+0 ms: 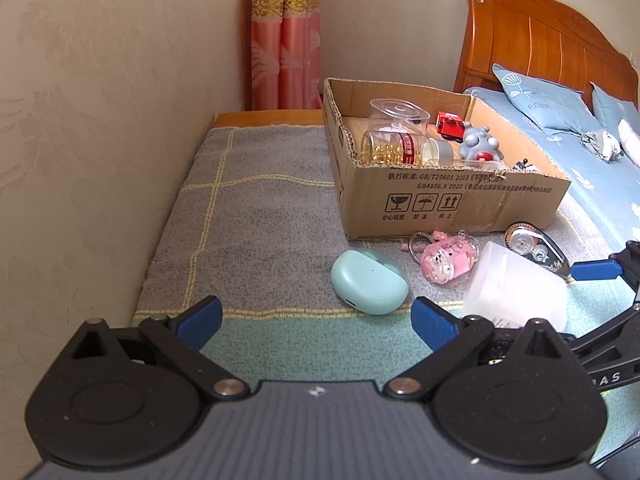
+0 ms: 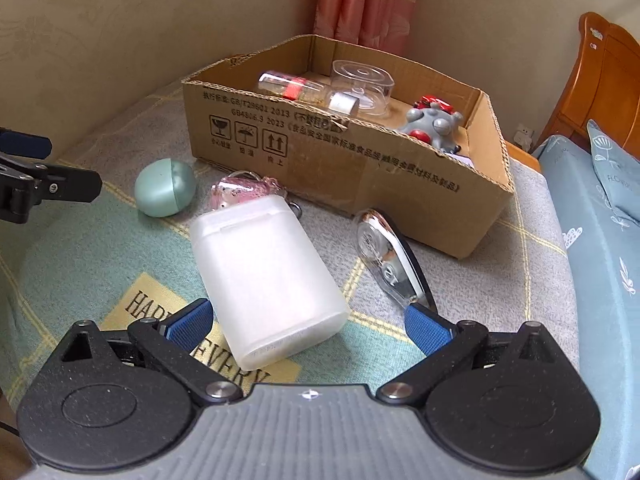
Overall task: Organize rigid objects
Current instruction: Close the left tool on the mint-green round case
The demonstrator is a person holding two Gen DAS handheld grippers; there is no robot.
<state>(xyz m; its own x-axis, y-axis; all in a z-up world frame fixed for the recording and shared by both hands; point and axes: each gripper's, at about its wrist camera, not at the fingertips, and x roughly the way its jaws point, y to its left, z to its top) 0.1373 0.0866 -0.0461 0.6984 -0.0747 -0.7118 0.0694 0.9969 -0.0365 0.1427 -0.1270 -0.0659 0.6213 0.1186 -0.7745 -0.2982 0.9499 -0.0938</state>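
Observation:
A cardboard box (image 1: 460, 196) (image 2: 360, 168) stands on the towel-covered table and holds a pill bottle (image 1: 394, 147), a clear tub (image 1: 400, 114), a red toy car (image 1: 450, 123) and a grey figure (image 1: 480, 144). In front of it lie a mint earbud case (image 1: 368, 282) (image 2: 164, 194), a pink keychain (image 1: 448, 260) (image 2: 240, 192), a white plastic bottle (image 1: 516, 288) (image 2: 268, 280) and a correction tape (image 1: 534, 246) (image 2: 390, 260). My left gripper (image 1: 316, 320) is open, just short of the earbud case. My right gripper (image 2: 308, 322) is open, its fingers either side of the white bottle's base.
A wall runs along the left, with a pink curtain (image 1: 286, 40) behind the table. A bed with blue bedding (image 1: 580, 152) and a wooden headboard (image 1: 540, 36) lies to the right. The table's left half is bare towel (image 1: 248, 216).

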